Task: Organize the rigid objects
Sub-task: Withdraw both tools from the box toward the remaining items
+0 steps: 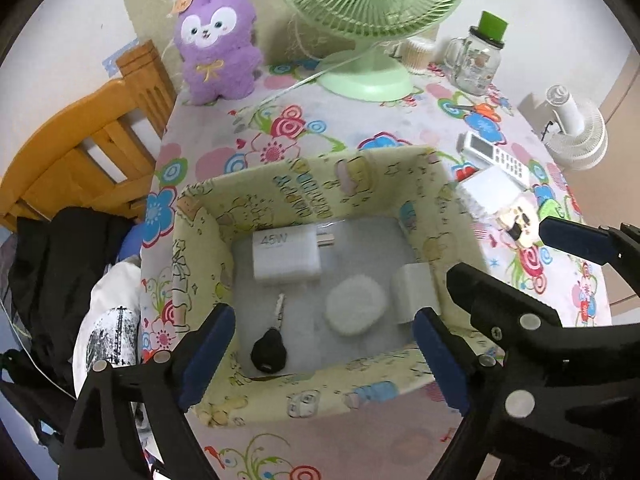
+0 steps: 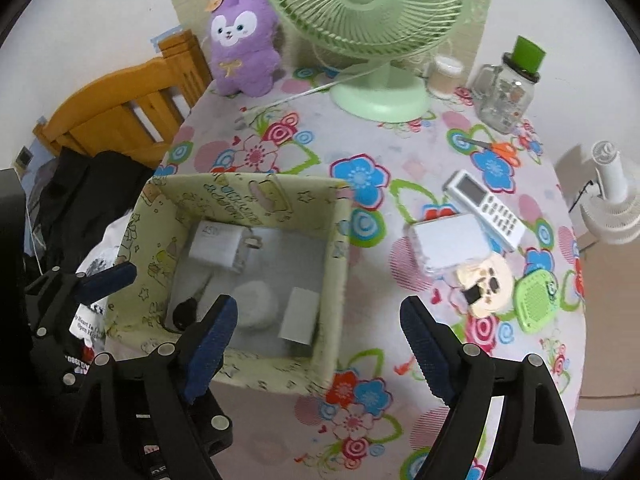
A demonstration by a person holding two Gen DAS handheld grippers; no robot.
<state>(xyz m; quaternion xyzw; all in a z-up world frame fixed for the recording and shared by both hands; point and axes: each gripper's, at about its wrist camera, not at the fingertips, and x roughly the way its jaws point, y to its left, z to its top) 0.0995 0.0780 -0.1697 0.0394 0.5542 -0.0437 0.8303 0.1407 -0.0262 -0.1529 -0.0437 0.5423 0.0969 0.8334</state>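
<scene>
Bin (image 1: 304, 392): charger (image 1: 286, 256), key (image 1: 269, 350), maybe pad.

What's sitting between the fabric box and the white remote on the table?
In the right wrist view, a white rectangular case lies between the fabric box and the white remote, touching the remote's near edge.

Ahead of the jaws, one box (image 1: 304, 184) holds four things: one charger (image 1: 286, 256), one key (image 1: 270, 344), one round pad (image 1: 355, 308), one white block (image 1: 414, 294). Beyond: two fans (image 1: 372, 4), one plush (image 1: 218, 40).
</scene>
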